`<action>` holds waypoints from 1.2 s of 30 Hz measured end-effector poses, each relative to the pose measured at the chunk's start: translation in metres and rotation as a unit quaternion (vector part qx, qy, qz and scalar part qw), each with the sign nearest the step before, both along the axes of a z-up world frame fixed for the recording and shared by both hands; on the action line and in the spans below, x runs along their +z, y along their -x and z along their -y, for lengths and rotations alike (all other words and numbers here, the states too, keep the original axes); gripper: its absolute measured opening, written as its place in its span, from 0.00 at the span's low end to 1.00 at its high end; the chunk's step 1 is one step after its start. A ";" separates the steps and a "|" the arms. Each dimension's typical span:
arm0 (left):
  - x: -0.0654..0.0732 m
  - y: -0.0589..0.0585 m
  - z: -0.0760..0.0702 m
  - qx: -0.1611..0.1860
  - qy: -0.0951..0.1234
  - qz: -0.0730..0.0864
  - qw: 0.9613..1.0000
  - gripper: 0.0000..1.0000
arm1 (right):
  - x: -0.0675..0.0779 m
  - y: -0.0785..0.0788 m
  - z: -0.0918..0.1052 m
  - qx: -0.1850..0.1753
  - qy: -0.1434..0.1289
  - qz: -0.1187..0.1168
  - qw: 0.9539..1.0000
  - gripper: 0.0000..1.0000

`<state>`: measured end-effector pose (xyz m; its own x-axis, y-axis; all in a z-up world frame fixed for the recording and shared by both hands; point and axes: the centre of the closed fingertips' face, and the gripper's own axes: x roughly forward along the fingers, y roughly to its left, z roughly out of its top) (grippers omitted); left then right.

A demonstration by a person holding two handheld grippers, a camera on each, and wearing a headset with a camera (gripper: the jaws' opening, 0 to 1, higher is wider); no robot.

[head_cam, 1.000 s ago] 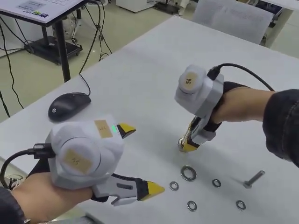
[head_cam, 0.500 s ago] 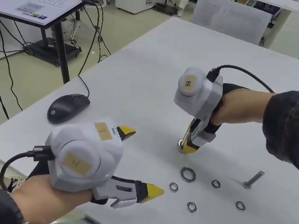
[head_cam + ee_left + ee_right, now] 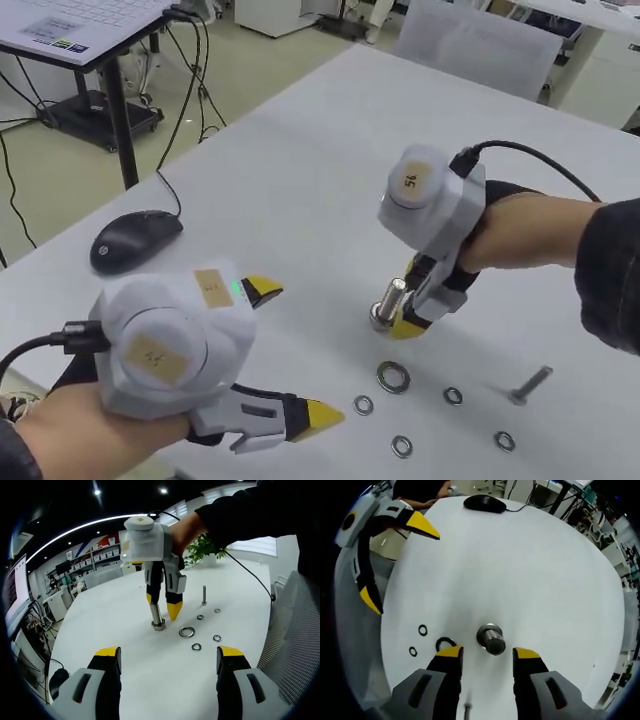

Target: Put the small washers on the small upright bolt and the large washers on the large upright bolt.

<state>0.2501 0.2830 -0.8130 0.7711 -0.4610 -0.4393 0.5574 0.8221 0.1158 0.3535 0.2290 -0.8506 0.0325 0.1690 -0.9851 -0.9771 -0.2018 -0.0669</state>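
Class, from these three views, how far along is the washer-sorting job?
Done: large bolt and small bolt stand upright. In hand: right gripper open astride the large bolt; left gripper open, empty. Left: the large washer and four small washers lie on the table, none threaded.

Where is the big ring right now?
In the head view the big ring lies flat on the white table, just below the standing big bolt at the right claw, with small rings beside it.

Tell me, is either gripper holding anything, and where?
Nothing held. Right gripper is open, jaws not touching the large bolt standing between them; left gripper open, empty.
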 end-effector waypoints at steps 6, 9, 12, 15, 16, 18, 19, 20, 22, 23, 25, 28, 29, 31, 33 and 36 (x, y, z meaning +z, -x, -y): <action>0.001 0.000 0.001 -0.002 0.001 0.001 1.000 0.78 | 0.007 0.006 0.008 -0.002 -0.006 0.003 1.000 0.41; 0.001 -0.001 0.001 -0.002 0.000 0.001 1.000 0.78 | 0.008 0.007 0.012 -0.005 -0.008 0.002 1.000 0.41; 0.001 0.000 0.001 -0.003 0.000 0.001 1.000 0.78 | 0.007 0.009 0.016 -0.009 -0.009 0.000 1.000 0.41; 0.001 0.000 0.002 -0.004 0.001 0.001 1.000 0.78 | 0.006 0.016 0.020 -0.010 -0.010 -0.004 1.000 0.41; 0.001 0.000 0.002 -0.004 0.000 0.001 1.000 0.78 | 0.005 0.018 0.021 -0.010 -0.010 -0.005 1.000 0.41; 0.002 0.000 0.002 -0.004 0.002 0.001 1.000 0.78 | 0.003 0.023 0.022 -0.010 -0.010 -0.008 1.000 0.41; 0.002 0.000 0.002 -0.004 0.002 0.001 1.000 0.78 | 0.002 0.025 0.023 -0.010 -0.010 -0.009 1.000 0.41; 0.002 0.000 0.002 -0.005 0.002 0.002 1.000 0.78 | 0.000 0.027 0.024 -0.011 -0.009 -0.010 1.000 0.41; 0.003 0.000 0.002 -0.005 0.001 0.002 1.000 0.78 | -0.002 0.031 0.025 -0.012 -0.008 -0.013 1.000 0.41; 0.003 0.000 0.002 -0.006 0.001 0.002 1.000 0.78 | -0.003 0.032 0.026 -0.012 -0.008 -0.014 1.000 0.41; 0.003 0.000 0.002 -0.007 0.001 0.003 1.000 0.78 | -0.005 0.035 0.026 -0.012 -0.007 -0.016 1.000 0.41; 0.003 0.001 0.003 -0.007 0.001 0.003 1.000 0.78 | -0.009 0.041 0.027 -0.012 -0.004 -0.020 1.000 0.41; 0.003 0.001 0.003 -0.007 0.001 0.004 1.000 0.78 | -0.010 0.042 0.027 -0.012 -0.003 -0.021 1.000 0.41; 0.003 0.002 0.003 -0.008 0.001 0.004 1.000 0.77 | -0.014 0.046 0.028 -0.012 0.000 -0.024 1.000 0.41; 0.004 0.002 0.003 -0.008 0.002 0.005 1.000 0.77 | -0.016 0.049 0.028 -0.012 0.001 -0.028 1.000 0.40; 0.005 0.002 0.003 -0.008 0.003 0.006 1.000 0.77 | -0.020 0.052 0.027 -0.011 0.004 -0.030 0.999 0.40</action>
<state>0.2478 0.2803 -0.8083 0.7690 -0.4752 -0.4276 0.5684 0.8143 0.1173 0.3013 0.2016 -0.8711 -0.0236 0.1612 -0.9866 -0.9836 -0.1802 -0.0059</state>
